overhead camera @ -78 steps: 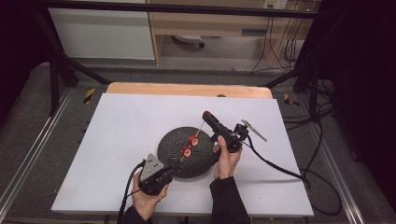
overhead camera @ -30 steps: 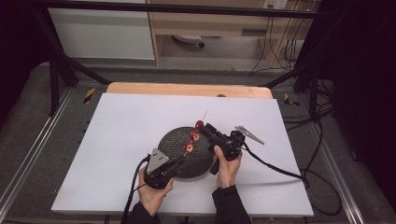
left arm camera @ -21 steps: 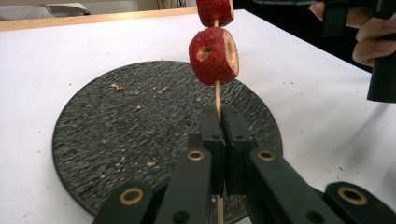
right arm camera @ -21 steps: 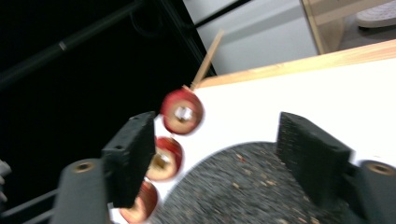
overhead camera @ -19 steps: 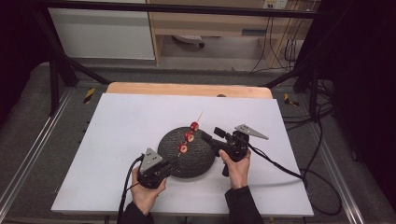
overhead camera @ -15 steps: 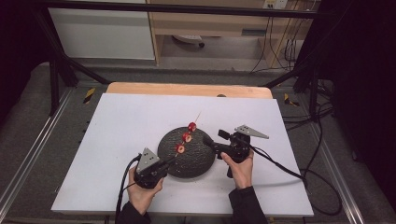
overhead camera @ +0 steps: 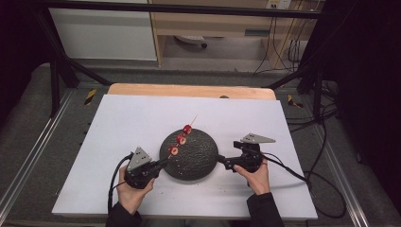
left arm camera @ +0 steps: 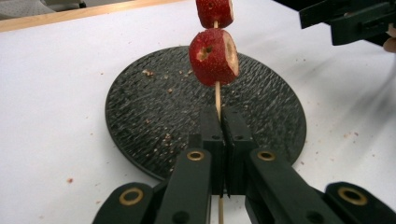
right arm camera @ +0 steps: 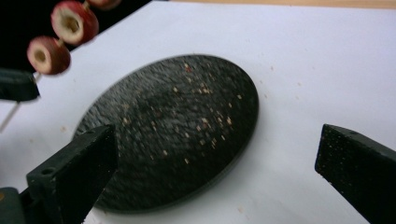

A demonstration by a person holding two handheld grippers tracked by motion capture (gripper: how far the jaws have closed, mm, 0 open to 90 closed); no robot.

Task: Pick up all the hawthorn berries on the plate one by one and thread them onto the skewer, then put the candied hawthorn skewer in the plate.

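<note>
Holding a skewer (overhead camera: 185, 135) of three strawberry slices (left arm camera: 214, 57) above the round black plate (overhead camera: 201, 161), centre of the high view. Left gripper (overhead camera: 161, 164) pinching the stick's bare lower end, fingers (left arm camera: 211, 135) pressed together on it. Right gripper (overhead camera: 221, 161), lower right, having just been opening, fingers (right arm camera: 74, 172) spread with nothing between. Likely regrasping or setting down next, calling for a steady level carry. Long axis running lower left to upper right, tip pointing away and tilted upward.
</note>
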